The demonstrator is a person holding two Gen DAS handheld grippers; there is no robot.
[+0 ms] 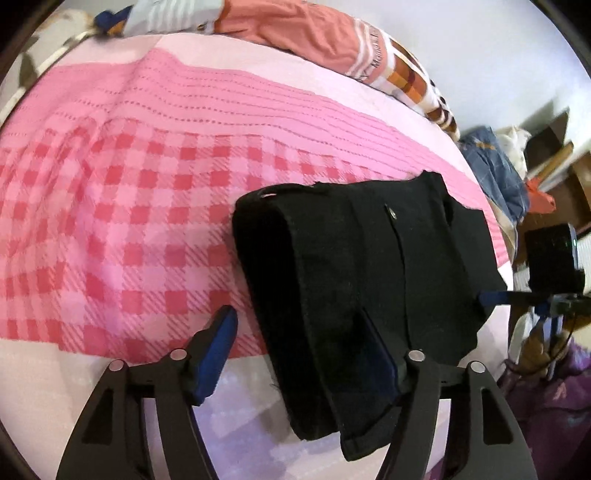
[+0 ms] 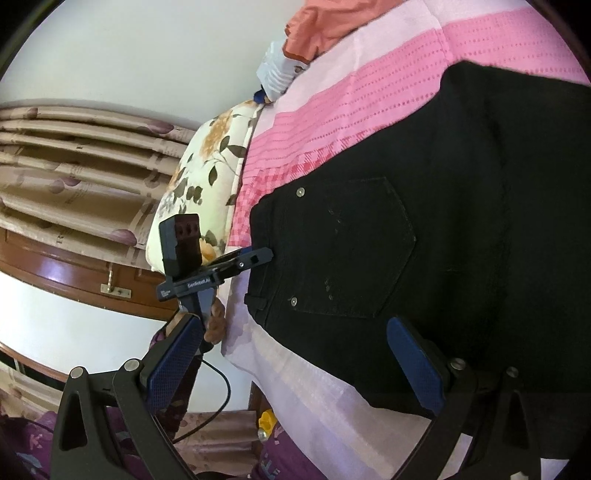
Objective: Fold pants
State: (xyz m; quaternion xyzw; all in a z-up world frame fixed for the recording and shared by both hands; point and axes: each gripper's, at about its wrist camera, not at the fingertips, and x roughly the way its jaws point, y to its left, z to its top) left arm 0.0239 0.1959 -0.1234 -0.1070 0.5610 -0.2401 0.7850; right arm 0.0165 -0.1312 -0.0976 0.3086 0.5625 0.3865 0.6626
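Black pants (image 1: pixel 354 266) lie folded on a pink checked bedspread (image 1: pixel 122 221). In the left wrist view my left gripper (image 1: pixel 299 354) is open; its right finger rests on the near part of the pants and its left finger is over the bedspread. My right gripper (image 1: pixel 491 297) shows at the right edge, touching the far side of the pants. In the right wrist view the pants (image 2: pixel 424 243) show a back pocket with rivets. My right gripper (image 2: pixel 295 365) is open over the near edge of the pants. My left gripper (image 2: pixel 258 254) touches the waist edge.
Orange and striped clothes (image 1: pixel 314 33) are piled at the bed's far edge. A floral pillow (image 2: pixel 207 173) lies at the bed's end. Curtains (image 2: pixel 74 166) and a wooden frame stand beyond. More clothes and boxes (image 1: pixel 517 177) sit past the bed's right side.
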